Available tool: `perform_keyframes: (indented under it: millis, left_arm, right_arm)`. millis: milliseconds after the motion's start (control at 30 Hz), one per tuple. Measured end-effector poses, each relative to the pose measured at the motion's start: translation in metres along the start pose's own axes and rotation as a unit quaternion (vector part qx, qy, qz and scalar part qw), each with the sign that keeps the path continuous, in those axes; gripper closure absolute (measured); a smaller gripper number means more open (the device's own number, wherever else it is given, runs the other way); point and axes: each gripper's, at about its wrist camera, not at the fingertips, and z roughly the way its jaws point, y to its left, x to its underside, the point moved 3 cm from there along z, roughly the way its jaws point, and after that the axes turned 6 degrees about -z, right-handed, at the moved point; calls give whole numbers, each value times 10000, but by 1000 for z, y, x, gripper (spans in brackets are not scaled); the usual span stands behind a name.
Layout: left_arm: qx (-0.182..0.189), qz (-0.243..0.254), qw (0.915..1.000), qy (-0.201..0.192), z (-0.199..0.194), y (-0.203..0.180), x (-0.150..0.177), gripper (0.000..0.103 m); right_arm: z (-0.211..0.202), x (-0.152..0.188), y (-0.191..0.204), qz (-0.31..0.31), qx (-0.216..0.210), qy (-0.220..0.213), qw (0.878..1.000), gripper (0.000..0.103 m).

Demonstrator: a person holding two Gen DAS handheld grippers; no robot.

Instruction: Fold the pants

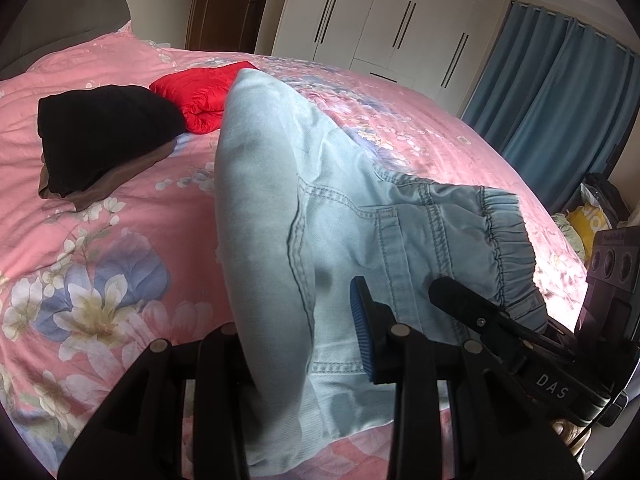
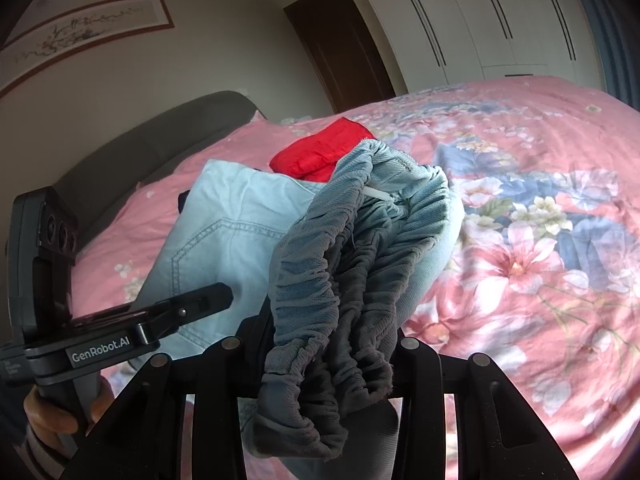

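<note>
Light blue denim pants (image 1: 280, 184) with an elastic waistband (image 1: 508, 240) are lifted over the pink floral bed (image 1: 100, 260). In the left wrist view my left gripper (image 1: 300, 320) is shut on a fold of the denim near the seat seam; its blue-padded finger (image 1: 362, 332) shows and the other is hidden behind the cloth. My right gripper (image 1: 480, 312) comes in from the right at the waistband. In the right wrist view the bunched waistband (image 2: 352, 264) fills my right gripper (image 2: 328, 332), which is shut on it. My left gripper (image 2: 200, 300) holds the denim (image 2: 232, 216) beside it.
A folded black garment on a brown one (image 1: 104, 140) and a red garment (image 1: 196, 96) lie toward the grey headboard (image 1: 68, 12). White wardrobes (image 1: 380, 20) and a blue curtain (image 1: 560, 92) stand beyond the bed. Bags (image 1: 592, 216) sit by its right side.
</note>
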Motion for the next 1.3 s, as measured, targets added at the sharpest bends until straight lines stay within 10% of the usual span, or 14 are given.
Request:
perform_keyframes:
  millis: [1300]
  left_arm:
    - [-20, -86, 9995, 301, 60, 22, -8, 70]
  right_arm:
    - [48, -4, -24, 91, 226, 363, 9990, 63]
